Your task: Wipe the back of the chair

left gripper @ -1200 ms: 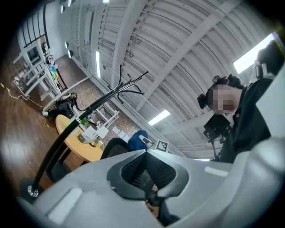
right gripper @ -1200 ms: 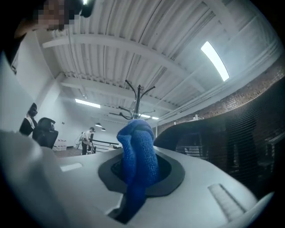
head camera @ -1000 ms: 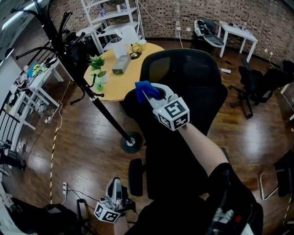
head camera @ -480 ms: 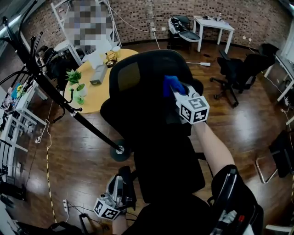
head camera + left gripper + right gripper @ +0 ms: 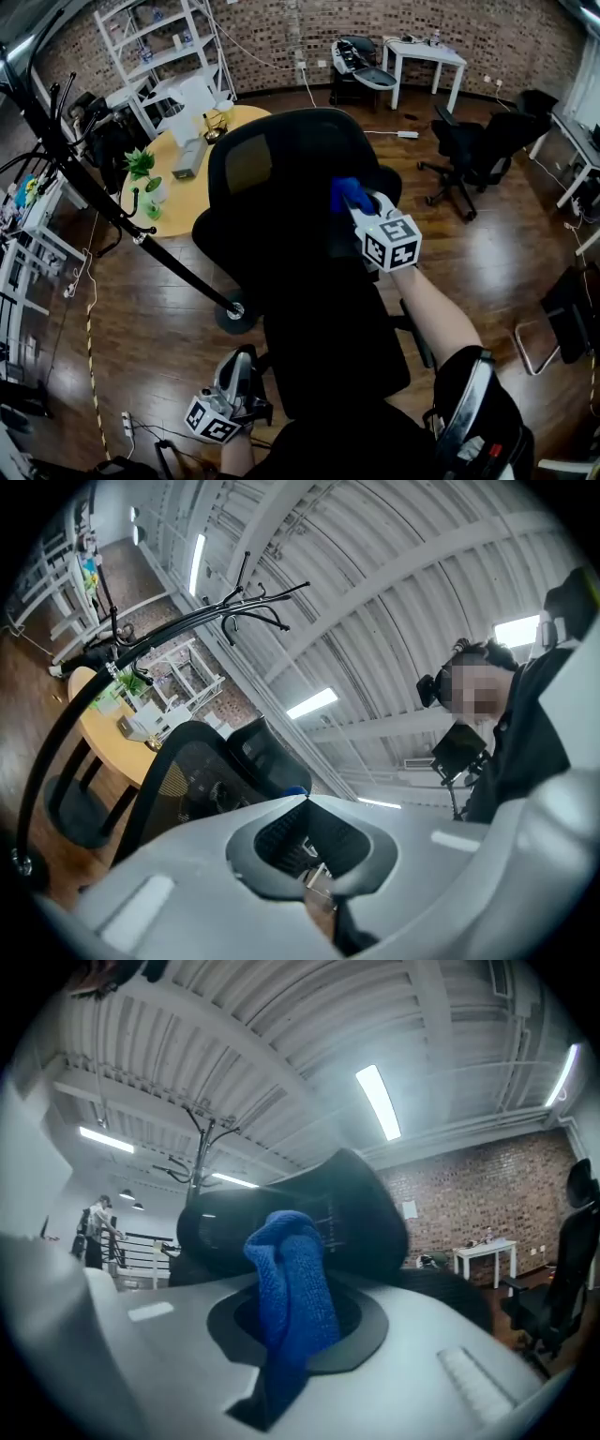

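A black mesh office chair stands right below me, its back (image 5: pixel 272 178) facing me in the head view. My right gripper (image 5: pixel 355 202) is shut on a blue cloth (image 5: pixel 346 191) and holds it against the right side of the chair back, near the top. In the right gripper view the cloth (image 5: pixel 292 1288) bunches up between the jaws, with the chair back (image 5: pixel 361 1208) just behind it. My left gripper (image 5: pixel 240 360) hangs low by the chair's base, shut and empty. Its own view looks up at the chair back (image 5: pixel 192 771).
A round yellow table (image 5: pixel 178 192) with small plants stands left of the chair. A black coat-rack pole (image 5: pixel 141 239) slants down to its base (image 5: pixel 234 309) beside the chair. White shelving (image 5: pixel 178 47), another black chair (image 5: pixel 478 150) and a white table (image 5: pixel 427 56) stand further off.
My right gripper has carried the blue cloth across the chair back from its left edge to its right side. The left gripper has stayed low by the base.
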The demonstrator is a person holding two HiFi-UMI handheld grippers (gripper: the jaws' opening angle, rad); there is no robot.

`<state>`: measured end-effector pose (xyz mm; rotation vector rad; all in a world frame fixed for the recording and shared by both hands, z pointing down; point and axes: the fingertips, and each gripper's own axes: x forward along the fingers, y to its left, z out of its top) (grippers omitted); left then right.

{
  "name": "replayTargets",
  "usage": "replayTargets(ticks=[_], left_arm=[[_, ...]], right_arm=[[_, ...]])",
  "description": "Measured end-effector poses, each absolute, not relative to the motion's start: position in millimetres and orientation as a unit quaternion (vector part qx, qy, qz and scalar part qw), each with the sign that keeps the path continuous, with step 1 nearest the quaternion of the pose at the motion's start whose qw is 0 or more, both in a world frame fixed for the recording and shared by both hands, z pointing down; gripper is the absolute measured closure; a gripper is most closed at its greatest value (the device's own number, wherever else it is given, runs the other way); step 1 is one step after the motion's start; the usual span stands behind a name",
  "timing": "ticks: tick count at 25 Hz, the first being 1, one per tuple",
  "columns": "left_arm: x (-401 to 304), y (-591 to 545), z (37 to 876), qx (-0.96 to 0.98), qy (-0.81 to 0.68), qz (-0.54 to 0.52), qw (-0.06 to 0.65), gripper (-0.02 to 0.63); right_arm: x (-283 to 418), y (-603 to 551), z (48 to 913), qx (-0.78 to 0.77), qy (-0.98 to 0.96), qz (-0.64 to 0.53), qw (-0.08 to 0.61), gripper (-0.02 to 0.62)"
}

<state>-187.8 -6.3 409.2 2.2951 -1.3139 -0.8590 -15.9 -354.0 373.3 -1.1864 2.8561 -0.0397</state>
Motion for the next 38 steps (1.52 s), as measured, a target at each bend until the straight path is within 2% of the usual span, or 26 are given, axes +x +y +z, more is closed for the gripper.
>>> replayTargets(ticks=[13,19,22,26,36,38], left_arm=[[-250.2,83.5,417.5,0.716,-0.607,-0.314,0.145,0.614],[-263.2,107.2,426.7,0.69,-0.632,-0.323,0.14,0.614],[-263.1,95.9,429.4,0.702,-0.618,-0.322,0.146,0.614],[-248.0,61.4,427.1,0.737,-0.577,-0.317,0.155,0.614],[-170.7,-9.9,423.9,0.816,-0.467,-0.282,0.19,0.614],[-162.0,-13.6,422.5,0.822,-0.457,-0.28,0.193,0.614]], right_arm=[[-291.8,-246.1,412.1,-0.139,0.989,-0.058,-0.004,0.56],[-328.2,-258.3,428.3,-0.149,0.986,-0.062,-0.045,0.56],[-305.5,-271.0,430.5,-0.168,0.984,-0.05,-0.042,0.56],[-237.7,-309.0,433.7,-0.223,0.973,-0.049,-0.032,0.56],[40.8,-411.1,436.5,-0.432,0.896,-0.103,0.025,0.56],[79.1,-418.8,436.5,-0.462,0.88,-0.109,0.031,0.56]])
